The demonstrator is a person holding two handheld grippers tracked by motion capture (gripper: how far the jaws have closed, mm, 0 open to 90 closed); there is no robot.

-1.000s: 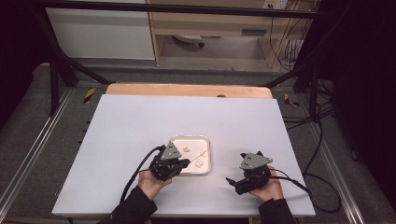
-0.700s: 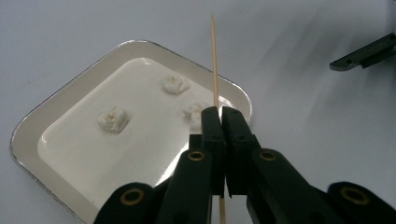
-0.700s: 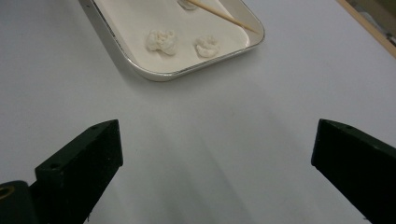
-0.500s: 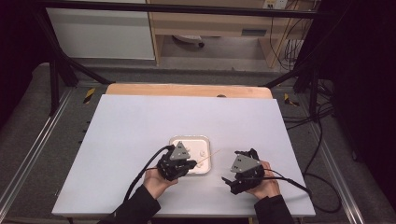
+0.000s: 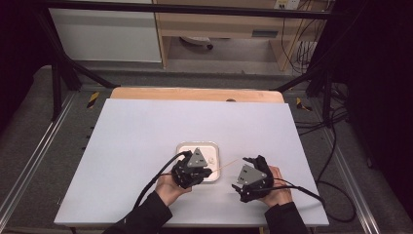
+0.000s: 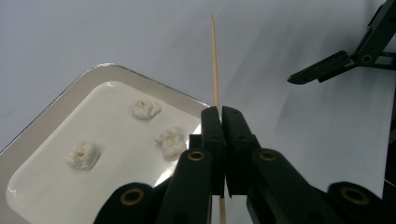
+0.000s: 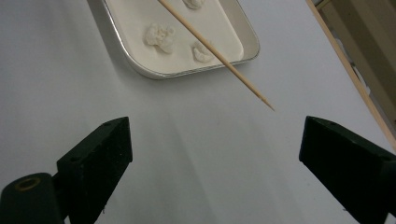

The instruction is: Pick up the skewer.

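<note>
White tray holds three popcorn pieces.

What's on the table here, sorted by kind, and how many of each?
Popcorn pieces: 3
White tray: 1
Wooden skewer: 1, held shut in the left gripper
Grippers: 2, the right gripper open
Total: 7

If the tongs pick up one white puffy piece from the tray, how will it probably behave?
The white pieces look airy and irregular, like popcorn, so probably very light and easily crushed by a firm squeeze. Lying loose on the smooth tray, one may skid when nudged. The left tongs hold a thin skewer, which likely pierces them easily.
</note>
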